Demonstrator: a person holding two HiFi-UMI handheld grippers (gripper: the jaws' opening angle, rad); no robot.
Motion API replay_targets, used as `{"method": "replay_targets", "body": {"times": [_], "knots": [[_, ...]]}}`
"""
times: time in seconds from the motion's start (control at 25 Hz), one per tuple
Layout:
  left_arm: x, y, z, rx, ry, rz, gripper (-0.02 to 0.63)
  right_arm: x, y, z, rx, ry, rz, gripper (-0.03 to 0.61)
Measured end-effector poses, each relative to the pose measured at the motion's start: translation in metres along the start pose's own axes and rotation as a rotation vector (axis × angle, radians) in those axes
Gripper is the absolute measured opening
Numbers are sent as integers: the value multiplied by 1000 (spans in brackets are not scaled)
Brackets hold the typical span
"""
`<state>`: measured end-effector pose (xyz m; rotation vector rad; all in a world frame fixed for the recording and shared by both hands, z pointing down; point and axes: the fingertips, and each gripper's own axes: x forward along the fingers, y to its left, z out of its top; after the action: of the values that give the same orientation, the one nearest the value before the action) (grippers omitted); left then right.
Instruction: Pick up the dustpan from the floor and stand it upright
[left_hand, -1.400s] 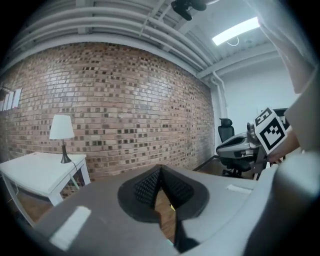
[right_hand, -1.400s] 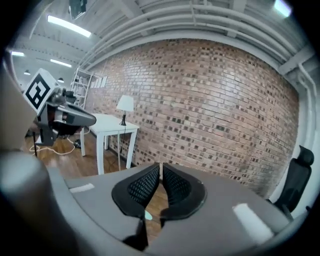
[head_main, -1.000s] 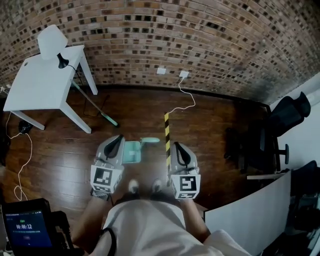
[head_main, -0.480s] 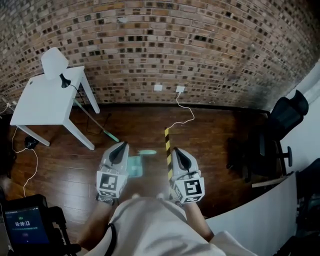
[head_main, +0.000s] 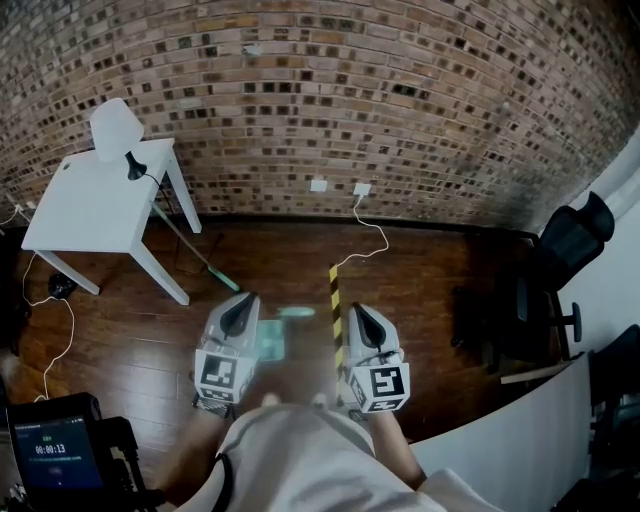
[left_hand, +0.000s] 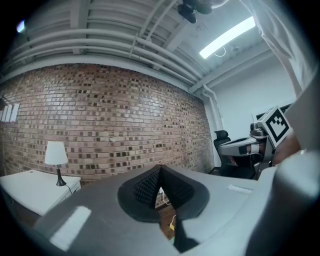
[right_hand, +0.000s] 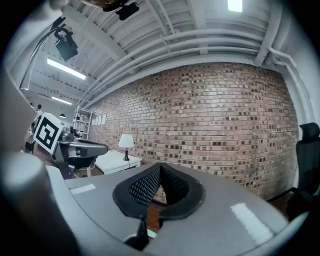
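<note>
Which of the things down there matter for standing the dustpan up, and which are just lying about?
For the job:
- dustpan, on the floor between the grippers
- left gripper and right gripper, both shut and empty

Lying about:
- teal-ended pole beside the white table
- lamp
- striped floor tape
- office chair

Loft-style office or studio. Brick wall (head_main: 400, 100) ahead of both jaws, wooden floor (head_main: 420, 290) below. White table (head_main: 85, 205) with lamp (head_main: 115, 130) left of the left gripper (head_main: 242, 300) jaws. Office chair (head_main: 570, 240) right of the right gripper (head_main: 356, 309) jaws. Exposed ceiling pipes (right_hand: 200, 44) and tube light (left_hand: 227, 37) above.
</note>
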<state>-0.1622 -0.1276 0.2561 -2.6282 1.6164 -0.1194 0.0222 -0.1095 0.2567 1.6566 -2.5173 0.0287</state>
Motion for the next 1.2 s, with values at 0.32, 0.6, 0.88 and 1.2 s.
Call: {"method": "replay_targets", "body": {"times": [0.32,0.6,0.88,1.2], "knots": [[-45,-3,-30,11,72,-38,1,-37,7,-13,34,22,-77,14],[-102,-41,-26,12,53,-2,2,-107,17,-22,47,1,-70,14],[-204,-145,21,59,-46,21,0,-236,42,-17,32,-56,1,14],[-334,-239,15,47,-7,110,0,-388,54,-40,51,-20,43,14]]}}
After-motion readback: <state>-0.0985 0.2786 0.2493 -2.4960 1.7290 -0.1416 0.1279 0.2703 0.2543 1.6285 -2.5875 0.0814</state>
